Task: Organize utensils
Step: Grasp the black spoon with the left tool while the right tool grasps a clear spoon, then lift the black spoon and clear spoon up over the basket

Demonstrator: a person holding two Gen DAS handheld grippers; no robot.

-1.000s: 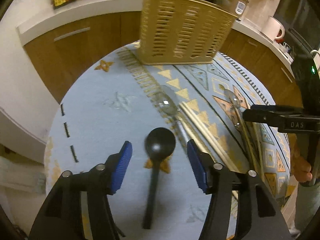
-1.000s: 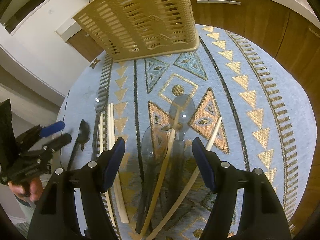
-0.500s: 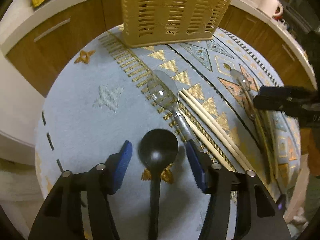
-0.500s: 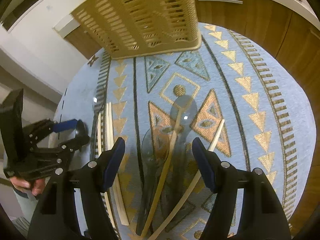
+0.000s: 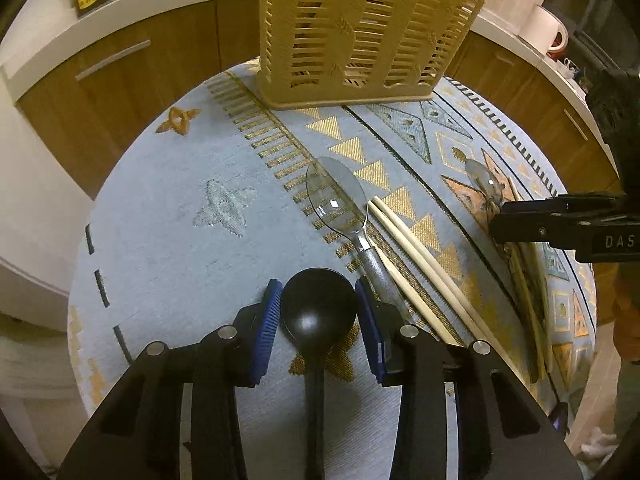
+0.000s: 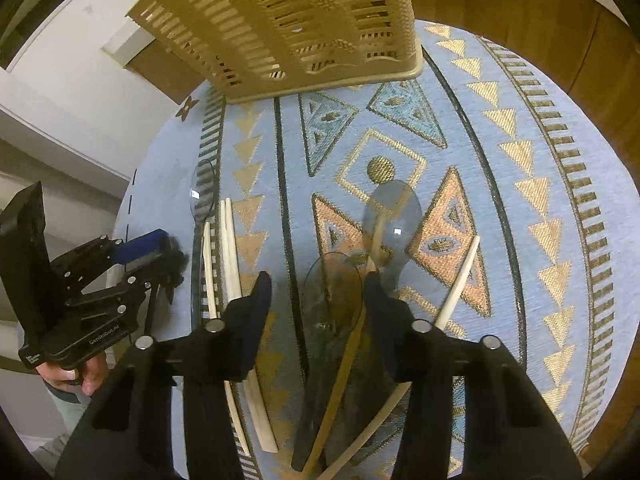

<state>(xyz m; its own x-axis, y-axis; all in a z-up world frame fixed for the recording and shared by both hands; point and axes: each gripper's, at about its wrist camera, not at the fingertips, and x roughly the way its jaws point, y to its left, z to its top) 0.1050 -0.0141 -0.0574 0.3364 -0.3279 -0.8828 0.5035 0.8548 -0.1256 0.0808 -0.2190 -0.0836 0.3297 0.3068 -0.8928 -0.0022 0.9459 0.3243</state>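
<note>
A black ladle-shaped spoon [image 5: 318, 316] lies on the blue patterned cloth [image 5: 168, 248]. My left gripper [image 5: 318, 312] has closed its blue pads against both sides of the spoon's bowl. It also shows at the left of the right wrist view [image 6: 160, 256]. My right gripper [image 6: 318, 300] has narrowed around a clear spoon [image 6: 332, 292] that lies with another clear spoon [image 6: 394, 216] and chopsticks [image 6: 456, 280]; whether the pads touch it is unclear. A beige slotted utensil basket [image 5: 360, 32] stands at the table's far side.
A third clear spoon [image 5: 336, 204] and a pair of pale chopsticks [image 5: 420, 256] lie just right of the black spoon. Wooden cabinets [image 5: 120, 68] and a white counter ring the table. A white mug [image 5: 548, 32] sits on the counter at right.
My left gripper moved forward and closed its pads onto the black spoon's bowl. My right gripper lowered and narrowed around the clear spoon.
</note>
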